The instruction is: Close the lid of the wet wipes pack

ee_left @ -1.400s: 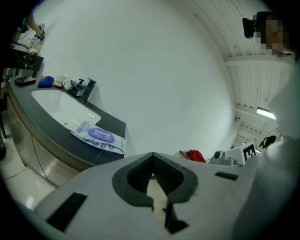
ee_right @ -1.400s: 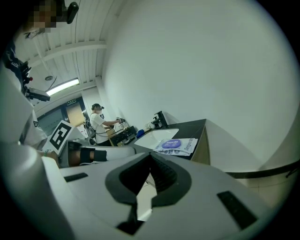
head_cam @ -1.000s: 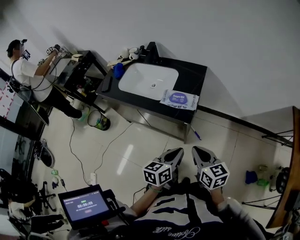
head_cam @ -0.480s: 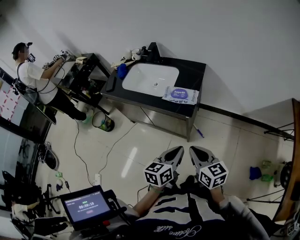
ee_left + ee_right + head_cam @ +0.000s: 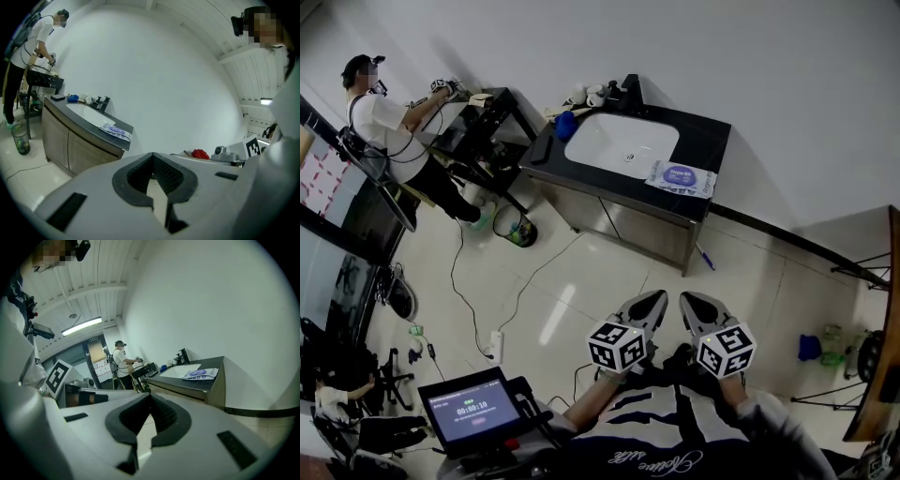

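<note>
The wet wipes pack, white with a purple oval on top, lies flat on the dark counter to the right of the white sink. It is too far off to tell how its lid stands. The pack also shows small in the left gripper view and the right gripper view. Both grippers are held close to the person's body, far from the counter across bare floor. My left gripper is shut with nothing in it. My right gripper is likewise shut and holds nothing.
A black faucet and a blue object stand at the counter's back. Another person works at a black table on the left. A bin and cables lie on the floor. A timer screen sits at lower left.
The head view has shifted, so the counter and pack now sit further right and higher in the picture. Both grippers stay shut in the same place near the body.
</note>
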Demonstrator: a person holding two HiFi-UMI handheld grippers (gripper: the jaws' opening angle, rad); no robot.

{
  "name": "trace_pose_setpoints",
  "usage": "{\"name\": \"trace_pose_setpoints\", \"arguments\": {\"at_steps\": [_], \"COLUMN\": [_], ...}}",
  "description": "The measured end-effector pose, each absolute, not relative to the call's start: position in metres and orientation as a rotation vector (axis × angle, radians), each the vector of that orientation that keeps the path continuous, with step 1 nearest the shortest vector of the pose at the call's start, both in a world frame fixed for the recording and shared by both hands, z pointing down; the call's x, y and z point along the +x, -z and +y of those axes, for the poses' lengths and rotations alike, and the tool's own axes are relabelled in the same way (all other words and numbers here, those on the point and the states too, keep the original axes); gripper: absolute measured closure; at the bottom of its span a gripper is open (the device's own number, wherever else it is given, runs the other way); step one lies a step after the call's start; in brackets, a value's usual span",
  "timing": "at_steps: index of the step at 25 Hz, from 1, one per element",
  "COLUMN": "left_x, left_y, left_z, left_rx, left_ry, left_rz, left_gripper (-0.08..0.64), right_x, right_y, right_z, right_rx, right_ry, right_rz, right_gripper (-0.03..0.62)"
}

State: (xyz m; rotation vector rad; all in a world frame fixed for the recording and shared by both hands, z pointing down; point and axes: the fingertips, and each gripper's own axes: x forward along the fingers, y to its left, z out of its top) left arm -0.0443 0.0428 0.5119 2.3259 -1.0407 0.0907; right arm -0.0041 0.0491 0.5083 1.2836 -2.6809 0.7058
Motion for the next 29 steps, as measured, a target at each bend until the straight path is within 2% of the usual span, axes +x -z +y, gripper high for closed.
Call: {"name": "trace_pose_setpoints", "arguments": {"at_steps": [29], "left_x": [-0.071], "left_y": [-0.518], "left_z": [0.063], "left_rx": [2.349], "left_ry": [-0.077], "left_rz": [-0.966], "left_gripper": [0.560], "right_x": [-0.033], "right_y": [-0.513], "right_z": [0.070], "right_rx": [1.341], "right_ry": [-0.688], "right_rz": [-2.631], "right_gripper": [0.594]}}
